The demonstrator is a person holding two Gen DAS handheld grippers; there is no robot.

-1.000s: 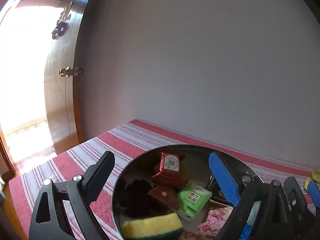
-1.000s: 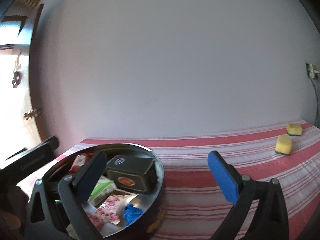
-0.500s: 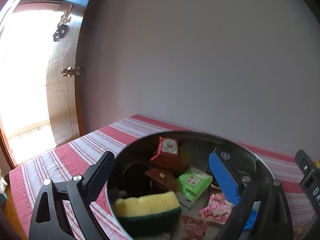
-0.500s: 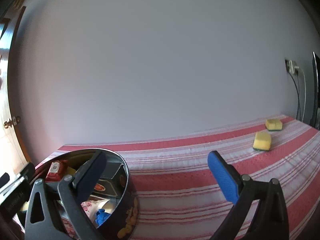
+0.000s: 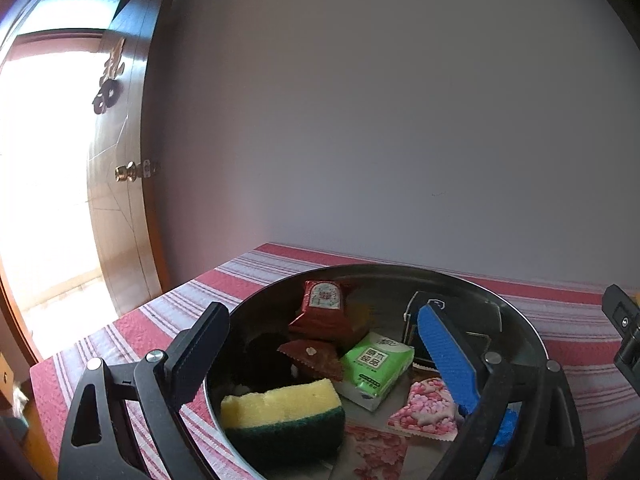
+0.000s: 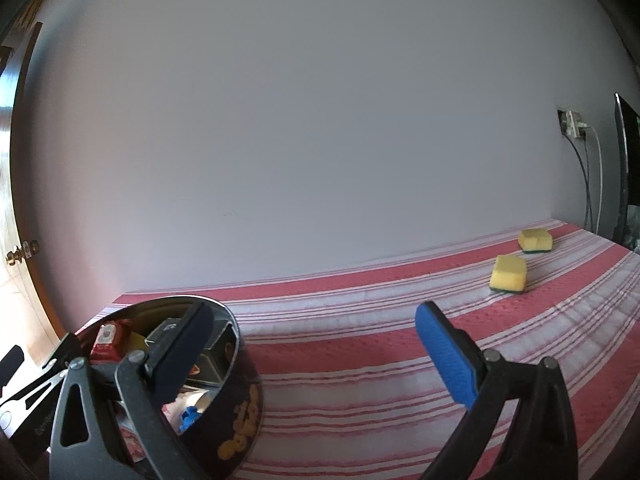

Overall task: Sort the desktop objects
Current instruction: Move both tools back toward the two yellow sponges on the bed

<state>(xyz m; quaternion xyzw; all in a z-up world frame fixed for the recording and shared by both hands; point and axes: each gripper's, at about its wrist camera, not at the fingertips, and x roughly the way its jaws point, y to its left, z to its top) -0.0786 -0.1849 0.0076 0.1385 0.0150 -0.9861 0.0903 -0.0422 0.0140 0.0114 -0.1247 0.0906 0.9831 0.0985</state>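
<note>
A round metal tin (image 5: 516,320) stands on the red striped cloth and holds a yellow-green sponge (image 5: 280,404), red packets (image 5: 324,308), a green tissue pack (image 5: 376,360), a pink packet (image 5: 428,408) and a dark box (image 5: 452,320). My left gripper (image 5: 324,340) is open and empty, hovering over the tin. My right gripper (image 6: 316,344) is open and empty, right of the tin (image 6: 240,408). Two more yellow sponges (image 6: 508,274) (image 6: 535,240) lie far right on the cloth.
A grey wall runs along the table's back edge. A wooden door (image 5: 120,200) stands open at the left. A wall socket with cables (image 6: 576,126) and a dark screen edge (image 6: 628,160) are at the far right.
My left gripper has moved closer over the tin, so its contents loom larger. My right gripper has swung right, away from the tin, bringing the two sponges nearer the middle.
</note>
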